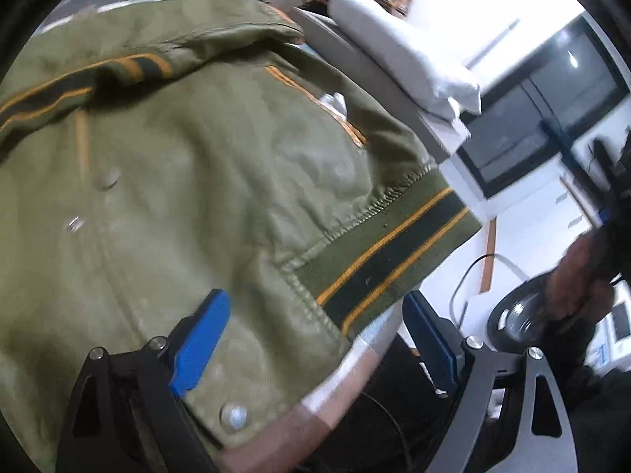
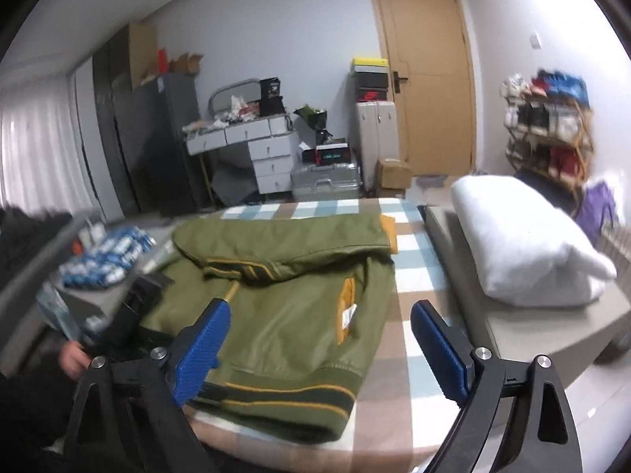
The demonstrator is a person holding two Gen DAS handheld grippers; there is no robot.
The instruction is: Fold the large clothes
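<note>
An olive green jacket [image 1: 197, 157] with yellow and dark striped ribbed hems lies folded on the checked bed sheet [image 2: 410, 276]. In the left wrist view my left gripper [image 1: 315, 299] hovers open over the jacket's striped hem corner, blue pads well apart and nothing pinched between them. In the right wrist view the folded jacket [image 2: 284, 276] fills the middle. My right gripper [image 2: 320, 307] stands open above its near hem, holding nothing. The left gripper's black body [image 2: 134, 307] and the hand [image 2: 73, 358] holding it show at the jacket's left edge.
A white pillow [image 2: 520, 244] lies on a grey pad [image 2: 512, 327] right of the jacket. Blue-and-white packets [image 2: 106, 256] sit on a surface at the left. Beyond the bed stand white drawers [image 2: 268, 153], a silver suitcase [image 2: 327, 181], a wooden door [image 2: 430, 79] and a shoe rack [image 2: 548, 126].
</note>
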